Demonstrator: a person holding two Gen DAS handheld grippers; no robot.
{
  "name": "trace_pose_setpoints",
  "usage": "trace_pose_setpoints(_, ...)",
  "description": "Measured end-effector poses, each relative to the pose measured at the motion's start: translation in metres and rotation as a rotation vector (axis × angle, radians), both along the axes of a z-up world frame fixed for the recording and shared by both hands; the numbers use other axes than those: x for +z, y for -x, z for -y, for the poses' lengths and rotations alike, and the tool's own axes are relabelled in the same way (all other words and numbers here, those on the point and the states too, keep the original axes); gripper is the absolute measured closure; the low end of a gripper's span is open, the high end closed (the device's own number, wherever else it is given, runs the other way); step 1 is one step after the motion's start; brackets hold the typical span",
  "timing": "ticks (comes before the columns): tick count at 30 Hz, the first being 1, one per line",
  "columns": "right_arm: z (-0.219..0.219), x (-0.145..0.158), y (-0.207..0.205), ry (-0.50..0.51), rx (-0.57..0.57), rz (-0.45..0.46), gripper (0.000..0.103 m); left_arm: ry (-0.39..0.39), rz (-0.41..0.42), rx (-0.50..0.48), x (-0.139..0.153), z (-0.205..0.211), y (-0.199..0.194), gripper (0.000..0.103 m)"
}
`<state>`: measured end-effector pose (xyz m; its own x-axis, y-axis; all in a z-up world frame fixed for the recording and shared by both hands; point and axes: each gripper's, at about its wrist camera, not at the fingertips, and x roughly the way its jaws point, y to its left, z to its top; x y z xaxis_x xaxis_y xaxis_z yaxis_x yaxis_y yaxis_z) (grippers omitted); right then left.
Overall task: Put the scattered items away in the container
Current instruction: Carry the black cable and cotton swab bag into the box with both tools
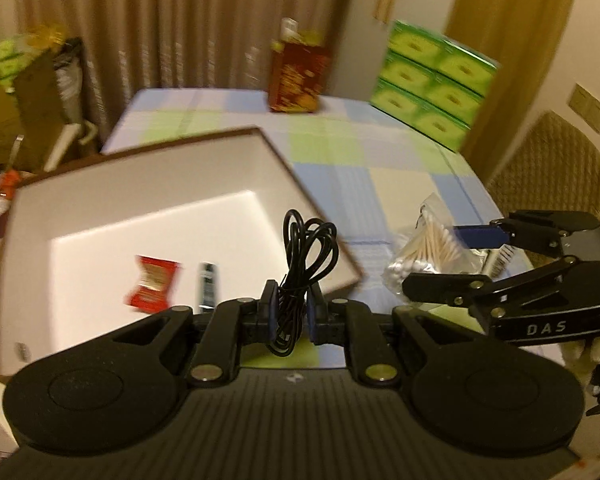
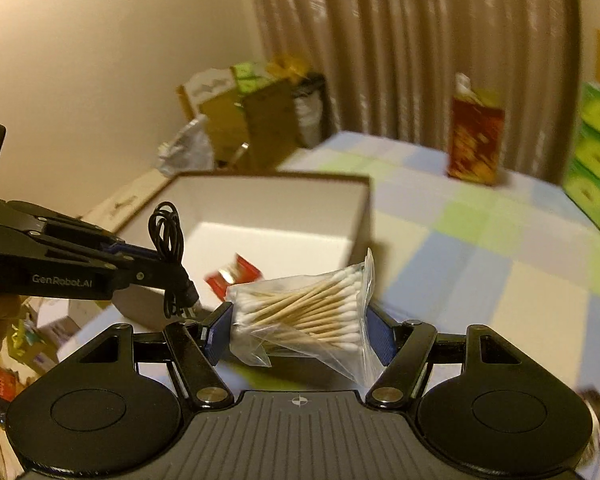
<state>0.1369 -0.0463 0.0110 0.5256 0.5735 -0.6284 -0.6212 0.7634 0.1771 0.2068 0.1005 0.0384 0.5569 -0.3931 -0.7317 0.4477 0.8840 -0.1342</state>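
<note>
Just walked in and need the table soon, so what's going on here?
A person is tidying with a gripper in each hand. The left gripper is shut on a coiled black cable; the right gripper holds a bag of cotton swabs. Both are near the white box, where a red packet and a small dark item already lie.

"GenRobot.AI" — left tongs (image 2: 188, 300); "DAS" — right tongs (image 1: 436, 256)

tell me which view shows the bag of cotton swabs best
The right wrist view. There the bag of cotton swabs sits close and centred, clamped between the right tool, sticks and white tips distinct. The left wrist view shows it small, at the side, partly hidden by that tool.
</note>
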Motion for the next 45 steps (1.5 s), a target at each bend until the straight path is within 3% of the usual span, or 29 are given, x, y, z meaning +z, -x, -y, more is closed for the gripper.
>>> trace_pose_setpoints(7,-0.047,-0.003,-0.025,0.005,0.051,0.015,0.037,-0.019,0.032,0.090,0.009,-0.050,-0.024,0.092)
trace_pose_setpoints(13,-0.067,-0.018,-0.048,0.058,0.093,-0.009,0.037,-0.056,0.016,0.137,-0.002,-0.081,-0.045,0.092)
trace_pose_setpoints(24,-0.096,-0.054,-0.095,0.204,0.273,-0.089,0.037,-0.143,-0.168,0.114,-0.049,-0.108,-0.099,0.092)
trace_pose_setpoints(34,-0.125,-0.095,-0.124,0.421,0.409,-0.196,0.037,-0.221,-0.305,0.059,-0.089,-0.102,-0.129,0.092)
trace_pose_setpoints(45,-0.138,-0.104,-0.129,0.541,0.475,-0.156,0.037,-0.258,-0.391,0.031,-0.113,-0.098,-0.143,0.092)
